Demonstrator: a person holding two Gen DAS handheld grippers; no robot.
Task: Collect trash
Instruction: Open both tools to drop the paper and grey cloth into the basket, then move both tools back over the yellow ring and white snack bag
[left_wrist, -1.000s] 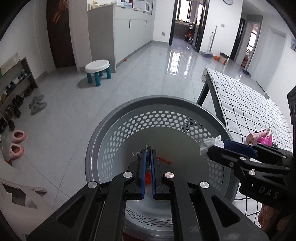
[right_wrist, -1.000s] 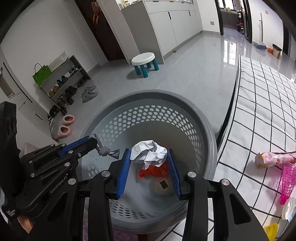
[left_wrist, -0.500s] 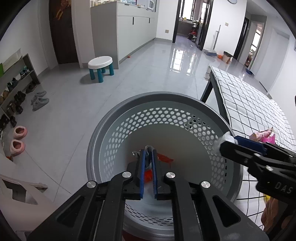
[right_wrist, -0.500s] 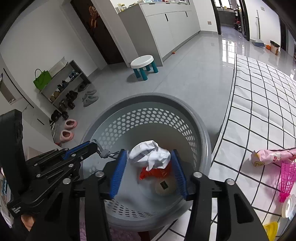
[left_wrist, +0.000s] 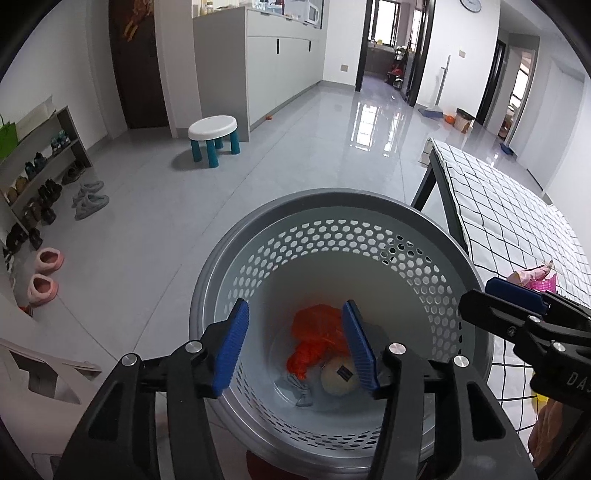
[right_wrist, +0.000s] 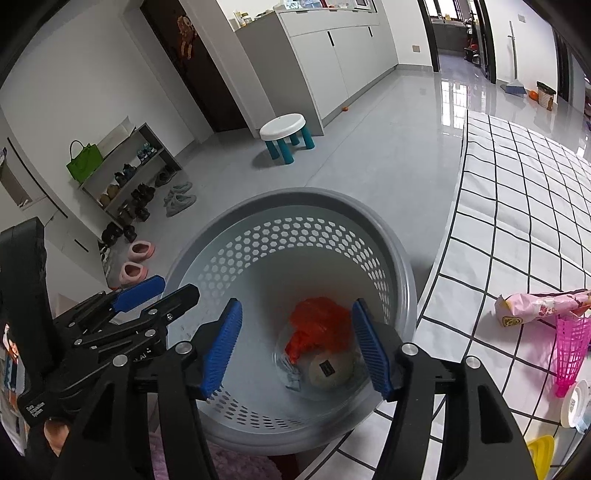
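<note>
A glossy grey tiled floor (left_wrist: 155, 229) runs back to white cabinets, and right here over it sits the grey perforated basket (left_wrist: 332, 206), tucked beside a table with a black-and-white checked cloth (right_wrist: 524, 206). Both tools hang above the basket's mouth, pointing down into it. The left gripper (left_wrist: 295, 345) has just been opening, its blue pads now spread well apart with nothing between them; the right gripper (right_wrist: 297, 343) has been opening too, jaws wide and nothing in them. Down at the bottom lies the trash: a crumpled orange wrapper (right_wrist: 319, 325), a pale round lump with a dark label (right_wrist: 327, 369) just beside it, and a small grey scrap (left_wrist: 301, 389) against them; the paper ball is hidden or too unclear to pick out. On the cloth, apart from the basket, a pink snack packet (right_wrist: 535, 306) lies next to a pink mesh cup (right_wrist: 570, 349). Farther out, a white stool with teal legs (left_wrist: 214, 136) stands on the floor, a shoe rack (right_wrist: 129, 173) lines the wall with a green bag (right_wrist: 84, 162) on top, and pink slippers (left_wrist: 44, 273) sit near it.
</note>
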